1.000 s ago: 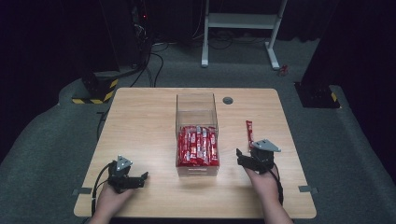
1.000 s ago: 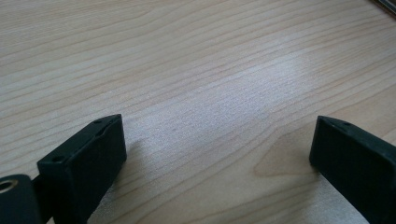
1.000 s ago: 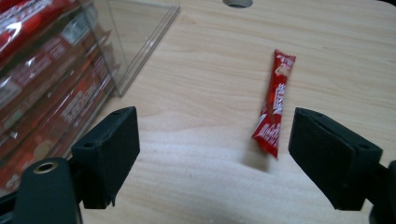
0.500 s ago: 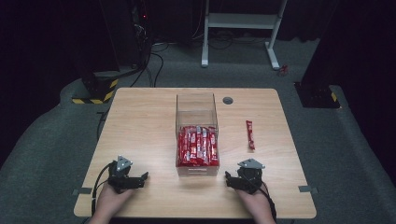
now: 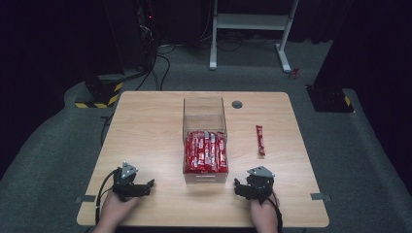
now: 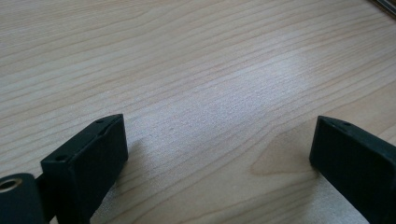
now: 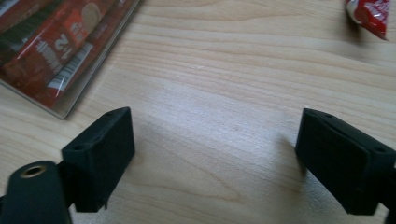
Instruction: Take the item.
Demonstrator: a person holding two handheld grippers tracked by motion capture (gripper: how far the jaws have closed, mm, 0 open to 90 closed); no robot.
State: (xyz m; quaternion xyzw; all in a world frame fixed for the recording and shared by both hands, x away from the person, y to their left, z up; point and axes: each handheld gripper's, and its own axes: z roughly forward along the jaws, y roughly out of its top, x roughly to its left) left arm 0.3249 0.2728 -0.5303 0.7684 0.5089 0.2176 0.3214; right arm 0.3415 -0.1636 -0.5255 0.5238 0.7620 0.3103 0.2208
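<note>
Two grippers at the table's [image 5: 145, 121] near edge, both jaws spread, gripping nothing: left gripper [image 5: 145, 185] left of the clear box [image 5: 204, 114], right gripper [image 5: 239, 186] by its near-right corner. Loose red packet [image 5: 260, 140] lies right of the box, well apart from both.

Wooden worktop [image 5: 145, 131] on grey carpet. Clear box [image 5: 204, 141] at centre, near half packed with red packets [image 5: 205, 151], far half bare. Single red stick packet [image 5: 260, 140] lying flat right of box, well apart. Left tongs [image 5: 144, 187] near front-left edge, right tongs [image 5: 240, 187] near front, just right of box corner. Both resting low on wood, held by hands from below. Small round grommet [image 5: 237, 104] behind box.
</note>
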